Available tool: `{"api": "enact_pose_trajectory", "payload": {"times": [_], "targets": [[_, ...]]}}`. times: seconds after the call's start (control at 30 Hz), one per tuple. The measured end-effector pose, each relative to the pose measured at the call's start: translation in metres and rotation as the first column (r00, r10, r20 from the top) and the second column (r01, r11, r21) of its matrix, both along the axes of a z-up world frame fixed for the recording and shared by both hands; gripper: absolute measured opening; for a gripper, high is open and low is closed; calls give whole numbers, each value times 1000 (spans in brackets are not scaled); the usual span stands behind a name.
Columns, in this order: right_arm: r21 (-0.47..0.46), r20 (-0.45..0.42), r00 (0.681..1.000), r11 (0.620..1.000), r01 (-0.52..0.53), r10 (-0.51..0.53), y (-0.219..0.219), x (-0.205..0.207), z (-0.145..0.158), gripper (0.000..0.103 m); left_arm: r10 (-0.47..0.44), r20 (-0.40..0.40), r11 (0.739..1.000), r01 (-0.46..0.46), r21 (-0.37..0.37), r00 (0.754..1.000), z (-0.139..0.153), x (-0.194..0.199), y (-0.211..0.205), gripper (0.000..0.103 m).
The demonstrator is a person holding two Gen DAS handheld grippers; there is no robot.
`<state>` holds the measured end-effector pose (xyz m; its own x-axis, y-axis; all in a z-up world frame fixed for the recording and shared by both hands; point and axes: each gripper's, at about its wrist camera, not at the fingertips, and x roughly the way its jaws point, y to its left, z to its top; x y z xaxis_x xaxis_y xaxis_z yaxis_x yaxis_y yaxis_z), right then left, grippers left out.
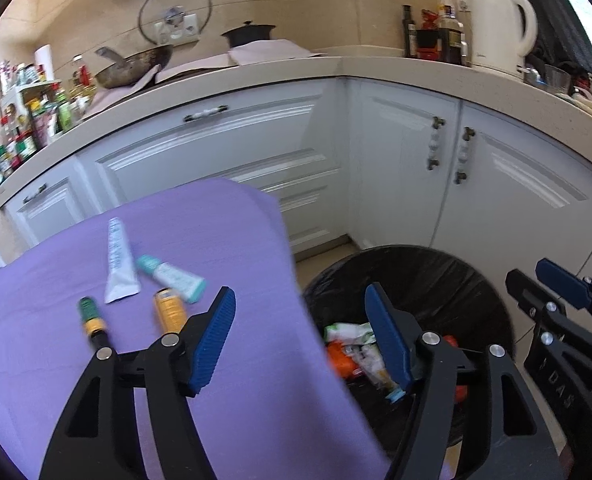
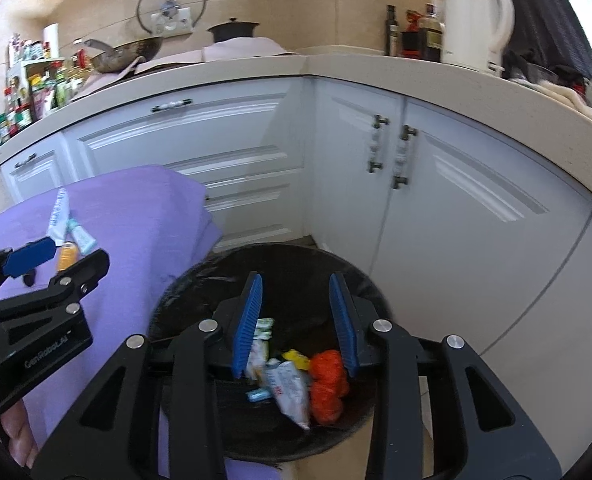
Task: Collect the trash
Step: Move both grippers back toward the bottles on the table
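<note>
Kitchen corner, white cabinets, purple-covered tabletop (image 1: 216,232). Left wrist view: left hand-held gripper (image 1: 300,340) is spread wide, empty, straddling the tabletop edge; four tubes (image 1: 118,264) lie just ahead. Right wrist view: right hand-held gripper (image 2: 296,320) also apart, empty, over the trash bin (image 2: 184,280) full of wrappers. Risk I'd guess: nudging a tube off the edge instead of grabbing it.

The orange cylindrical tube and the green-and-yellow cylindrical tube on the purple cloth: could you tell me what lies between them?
Only bare purple cloth lies between the orange cylindrical tube and the green-and-yellow cylindrical tube, as the left wrist view shows.
</note>
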<state>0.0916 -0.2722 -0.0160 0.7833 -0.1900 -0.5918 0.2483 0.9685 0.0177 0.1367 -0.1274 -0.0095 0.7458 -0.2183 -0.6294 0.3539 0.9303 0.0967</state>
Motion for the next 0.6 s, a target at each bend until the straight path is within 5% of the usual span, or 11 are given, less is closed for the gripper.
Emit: {"api": "enact_pose_trajectory", "payload": {"times": [0.37, 0.6], "targets": [[-12, 1, 978, 978, -207, 207, 94, 35, 10, 44, 194, -21, 981, -193, 19, 981, 0, 1, 102, 66], [-10, -29, 950, 950, -311, 311, 148, 60, 6, 46, 342, -35, 939, -341, 38, 939, -6, 7, 177, 66]]}}
